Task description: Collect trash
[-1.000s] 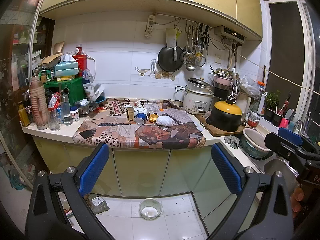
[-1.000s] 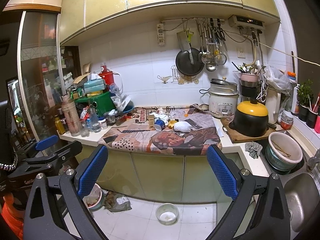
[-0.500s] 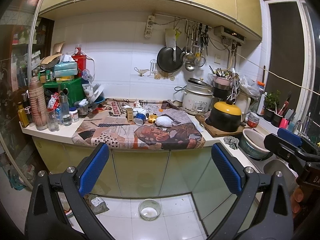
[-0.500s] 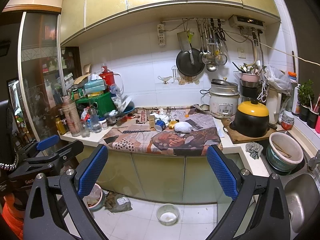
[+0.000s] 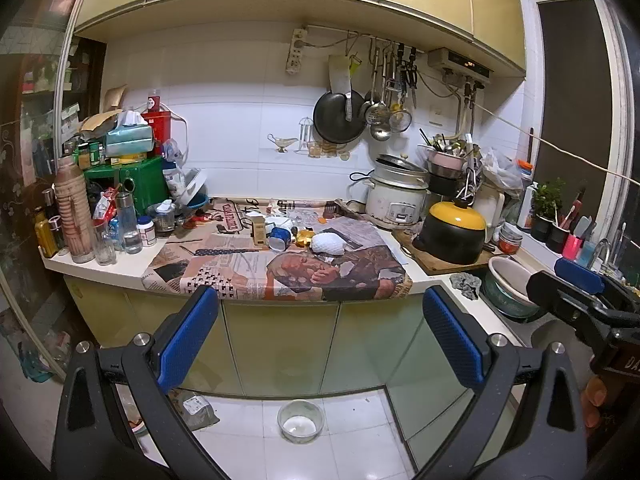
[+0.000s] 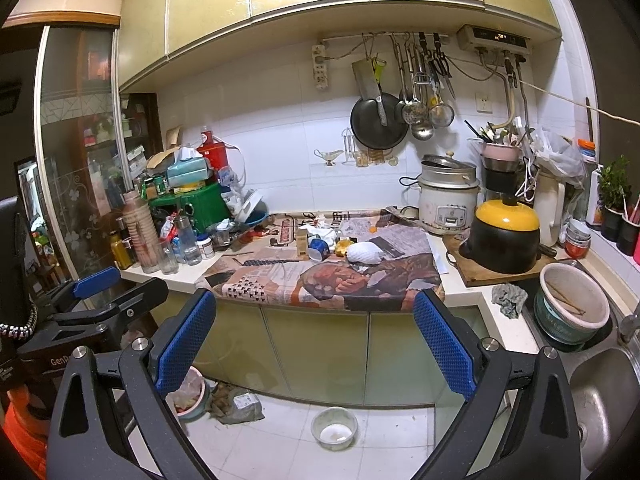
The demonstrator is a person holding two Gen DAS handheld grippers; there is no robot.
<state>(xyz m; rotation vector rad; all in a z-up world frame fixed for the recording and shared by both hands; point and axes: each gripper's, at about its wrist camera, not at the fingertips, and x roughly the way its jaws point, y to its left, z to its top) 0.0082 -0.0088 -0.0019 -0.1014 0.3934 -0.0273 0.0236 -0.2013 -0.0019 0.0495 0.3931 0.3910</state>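
Note:
Trash lies on newspaper point(image 5: 280, 268) spread over the kitchen counter: a white foam net point(image 5: 328, 243), an orange peel point(image 5: 305, 237), a blue cup on its side point(image 5: 279, 238) and a small carton point(image 5: 259, 232). They also show in the right wrist view: the net point(image 6: 365, 253), the peel point(image 6: 343, 246), the cup point(image 6: 319, 249). My left gripper point(image 5: 320, 340) is open and empty, well back from the counter. My right gripper point(image 6: 316, 340) is open and empty, level with it.
Bottles and a stack of cups point(image 5: 74, 216) crowd the counter's left end. A rice cooker point(image 5: 396, 200) and a yellow-lidded pot point(image 5: 452, 236) stand right. The sink point(image 6: 600, 396) is far right. A bowl point(image 6: 334, 434) and a bin point(image 6: 188, 394) sit on the floor.
Both views have shifted only slightly; the counter sits a little further left in the left wrist view. Both grippers stay open and empty.

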